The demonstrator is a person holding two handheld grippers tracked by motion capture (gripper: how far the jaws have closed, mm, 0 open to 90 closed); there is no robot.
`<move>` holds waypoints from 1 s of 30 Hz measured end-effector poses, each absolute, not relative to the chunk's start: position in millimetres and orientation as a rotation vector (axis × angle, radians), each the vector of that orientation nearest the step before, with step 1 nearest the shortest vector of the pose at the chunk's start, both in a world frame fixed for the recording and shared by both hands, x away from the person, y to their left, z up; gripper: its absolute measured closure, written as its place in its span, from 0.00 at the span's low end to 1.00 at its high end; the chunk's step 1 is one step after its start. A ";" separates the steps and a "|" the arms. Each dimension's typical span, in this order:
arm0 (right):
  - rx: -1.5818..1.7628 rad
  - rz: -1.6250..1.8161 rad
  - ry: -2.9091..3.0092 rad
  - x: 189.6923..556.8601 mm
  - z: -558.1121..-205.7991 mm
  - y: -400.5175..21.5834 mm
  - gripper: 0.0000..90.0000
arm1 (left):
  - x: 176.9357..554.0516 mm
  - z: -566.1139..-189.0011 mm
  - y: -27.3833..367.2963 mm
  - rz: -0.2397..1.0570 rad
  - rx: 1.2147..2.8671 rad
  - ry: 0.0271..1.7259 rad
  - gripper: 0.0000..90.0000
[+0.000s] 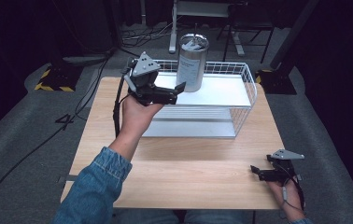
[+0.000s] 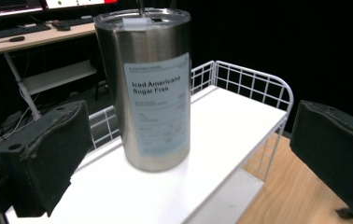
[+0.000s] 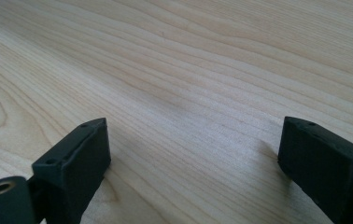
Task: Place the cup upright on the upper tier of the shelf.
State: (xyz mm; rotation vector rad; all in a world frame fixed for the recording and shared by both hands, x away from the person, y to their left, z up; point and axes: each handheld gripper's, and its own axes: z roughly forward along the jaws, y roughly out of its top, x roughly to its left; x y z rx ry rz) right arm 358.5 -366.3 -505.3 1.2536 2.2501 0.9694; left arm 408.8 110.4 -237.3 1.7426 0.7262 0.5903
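The left claw (image 1: pixel 177 91), raised on an outstretched forearm, gapes wide just short of the steel tumbler (image 1: pixel 192 62) standing on the white shelf (image 1: pixel 226 91). The right claw (image 1: pixel 255 171) rests released near the tabletop's (image 1: pixel 188 163) front right corner.

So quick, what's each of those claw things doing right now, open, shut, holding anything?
Left gripper: open, holding nothing, jaws spread before the steel tumbler on the white wire rack.
Right gripper: open, holding nothing, low over the wooden table.
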 end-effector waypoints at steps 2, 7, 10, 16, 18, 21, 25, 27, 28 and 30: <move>1.254 0.969 2.250 358.5 -505.3 -366.3 0.11 | 401.6 -239.0 115.7 0.584 1.746 0.725 0.00; 1.254 0.970 2.250 358.5 -505.3 -366.3 0.11 | 385.4 -244.4 129.5 0.568 1.743 0.711 0.00; 1.254 0.969 2.250 358.5 -505.3 -366.3 0.11 | 378.1 -247.8 135.1 0.554 1.754 0.700 0.00; 1.254 0.969 2.250 358.5 -505.3 -366.3 0.11 | 362.5 -258.5 146.2 0.541 1.773 0.683 0.00; 1.257 0.969 2.249 358.5 -505.3 -366.1 0.10 | 358.4 -262.6 149.6 0.541 1.774 0.678 0.00; 1.259 0.968 2.248 358.7 -505.4 -365.7 0.10 | 352.6 -270.4 155.7 0.534 1.789 0.672 0.00; 1.258 0.968 2.247 358.7 -505.4 -365.7 0.10 | 345.8 -282.8 162.9 0.523 1.814 0.659 0.00; 1.258 0.968 2.247 358.7 -505.4 -365.7 0.10 | 343.3 -288.6 165.8 0.514 1.819 0.655 0.00; 1.258 0.968 2.247 358.7 -505.4 -365.7 0.10 | 341.7 -293.0 168.4 0.509 1.824 0.654 0.00; 1.258 0.968 2.247 358.7 -505.4 -365.7 0.10 | 339.9 -299.7 171.7 0.492 1.825 0.658 0.00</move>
